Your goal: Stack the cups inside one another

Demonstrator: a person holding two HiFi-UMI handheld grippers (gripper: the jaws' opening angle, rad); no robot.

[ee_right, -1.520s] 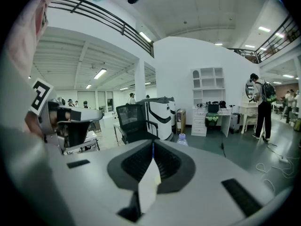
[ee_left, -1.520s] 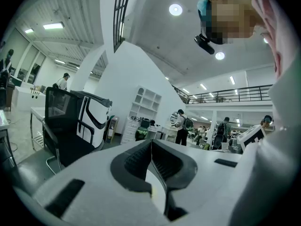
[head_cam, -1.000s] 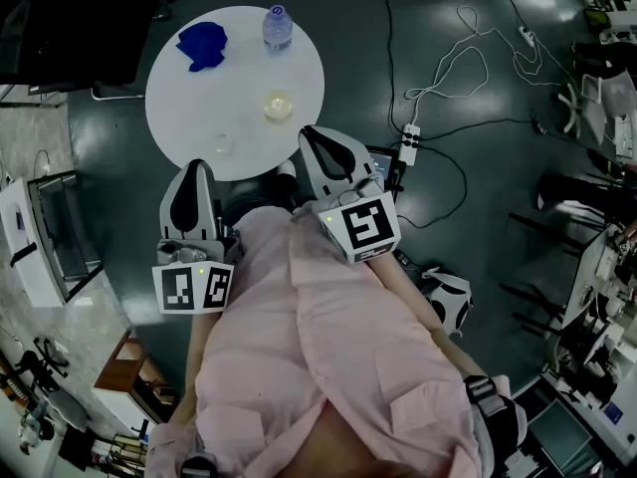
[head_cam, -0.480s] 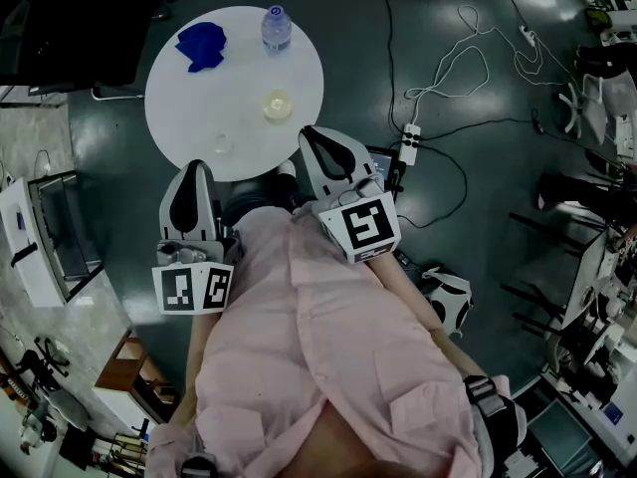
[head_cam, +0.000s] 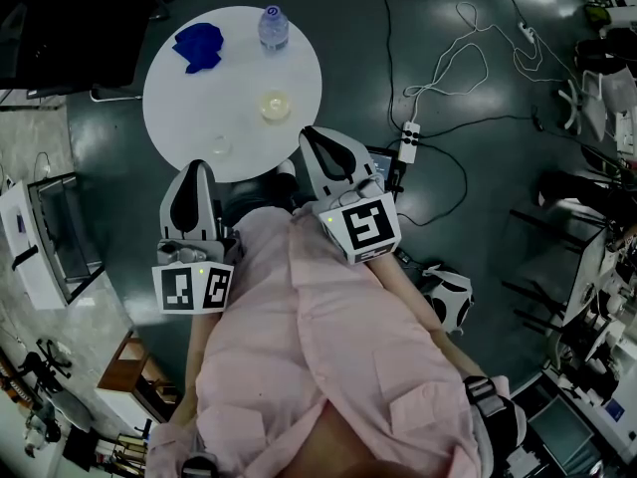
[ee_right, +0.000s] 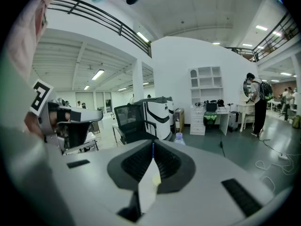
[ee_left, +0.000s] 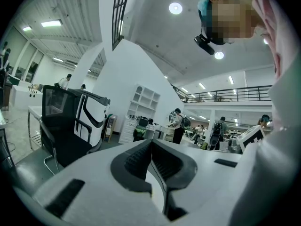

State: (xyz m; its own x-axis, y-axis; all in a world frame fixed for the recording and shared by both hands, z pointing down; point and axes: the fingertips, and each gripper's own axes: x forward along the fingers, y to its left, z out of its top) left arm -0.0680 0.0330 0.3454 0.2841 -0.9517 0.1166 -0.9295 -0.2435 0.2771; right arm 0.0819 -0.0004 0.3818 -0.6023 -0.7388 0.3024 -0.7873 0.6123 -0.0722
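A round white table (head_cam: 179,108) stands ahead of me. A yellowish clear cup (head_cam: 276,105) sits right of its middle, and a smaller clear cup (head_cam: 221,147) is close to the near edge. My left gripper (head_cam: 196,166) hovers at the near edge, just left of the smaller cup, with its jaws shut and nothing in them (ee_left: 150,141). My right gripper (head_cam: 311,132) is at the table's right near edge, close to the yellowish cup, also shut and empty (ee_right: 153,145). In both gripper views the jaws hide most of the cups.
A blue cloth (head_cam: 199,45) and a water bottle (head_cam: 274,28) lie at the table's far side. A power strip (head_cam: 408,145) with cables runs across the dark floor to the right. A black office chair (ee_left: 66,126) stands beyond the table. People stand far off.
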